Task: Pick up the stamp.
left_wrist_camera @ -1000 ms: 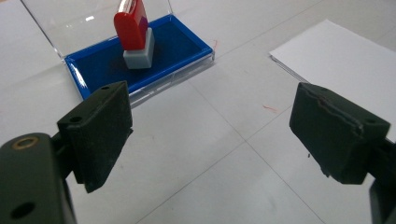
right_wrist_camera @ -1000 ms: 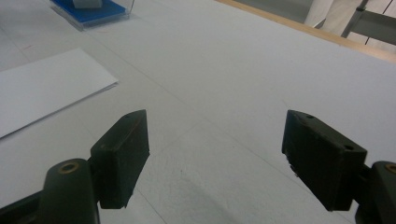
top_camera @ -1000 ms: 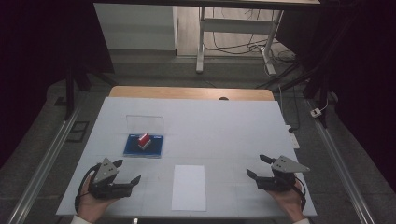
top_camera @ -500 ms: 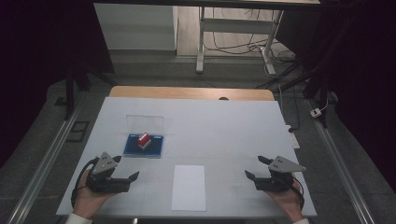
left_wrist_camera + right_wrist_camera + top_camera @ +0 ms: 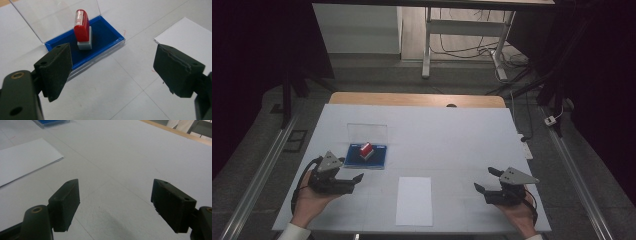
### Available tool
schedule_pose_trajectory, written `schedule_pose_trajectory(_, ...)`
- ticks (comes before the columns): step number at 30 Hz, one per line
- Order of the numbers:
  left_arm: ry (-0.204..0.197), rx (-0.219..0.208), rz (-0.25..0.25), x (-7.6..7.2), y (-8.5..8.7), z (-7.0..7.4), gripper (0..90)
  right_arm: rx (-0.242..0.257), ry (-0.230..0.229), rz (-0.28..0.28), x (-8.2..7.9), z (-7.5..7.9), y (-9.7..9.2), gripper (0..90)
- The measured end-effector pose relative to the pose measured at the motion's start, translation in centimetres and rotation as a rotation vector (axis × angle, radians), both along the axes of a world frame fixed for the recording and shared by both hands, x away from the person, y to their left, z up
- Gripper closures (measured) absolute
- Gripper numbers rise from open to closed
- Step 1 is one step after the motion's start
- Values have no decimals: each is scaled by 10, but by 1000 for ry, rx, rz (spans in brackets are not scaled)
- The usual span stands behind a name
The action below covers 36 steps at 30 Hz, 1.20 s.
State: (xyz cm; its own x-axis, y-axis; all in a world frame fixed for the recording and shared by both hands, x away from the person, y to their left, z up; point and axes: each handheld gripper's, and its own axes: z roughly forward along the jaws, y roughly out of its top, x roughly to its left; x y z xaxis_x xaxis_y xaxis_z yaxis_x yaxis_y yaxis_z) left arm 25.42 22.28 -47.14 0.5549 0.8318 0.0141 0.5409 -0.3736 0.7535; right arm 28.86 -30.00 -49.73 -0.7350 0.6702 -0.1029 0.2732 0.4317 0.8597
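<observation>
Left claw (image 5: 354, 179): it had been moved up the surface (image 5: 452, 130) toward the ink pad since a second earlier. Its jaws had just been closed a little but were spread wide, with nothing between them.
Red stamp (image 5: 82, 28): it was stood upright on the blue ink pad (image 5: 107, 31), at about 11 o'clock from the left claw, not touched.
Right claw (image 5: 484, 192): it was kept in place, spread, nothing held.
White paper (image 5: 414, 200): it was lying between the claws.
Meaning: the stamp was likely to be picked up next.

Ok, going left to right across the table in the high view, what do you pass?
Left tool → blue ink pad tray with the red stamp standing on it → sheet of white paper → right tool.
</observation>
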Motion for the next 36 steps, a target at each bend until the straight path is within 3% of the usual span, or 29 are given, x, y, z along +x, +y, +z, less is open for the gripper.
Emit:
schedule_pose_trajectory(11, 4, 44, 9, 30, -5, 9, 189, -5, 8, -7, 1, -1, 0, 227)
schedule_pose_trajectory(16, 20, 48, 22, 44, -7, 9, 204, -2, 9, -8, 1, -2, 1, 229)
schedule_pose_trajectory(24, 47, 90, 21, 71, -14, 9, 220, -17, 17, -7, 2, -5, 4, 232)
schedule_pose_trajectory(30, 40, 101, 27, 82, -17, 6, 235, -12, 21, -7, 4, -7, 3, 237)
schedule_pose_trajectory(36, 61, 109, 35, 89, -21, -2, 279, -8, 20, -9, 3, -8, 4, 241)
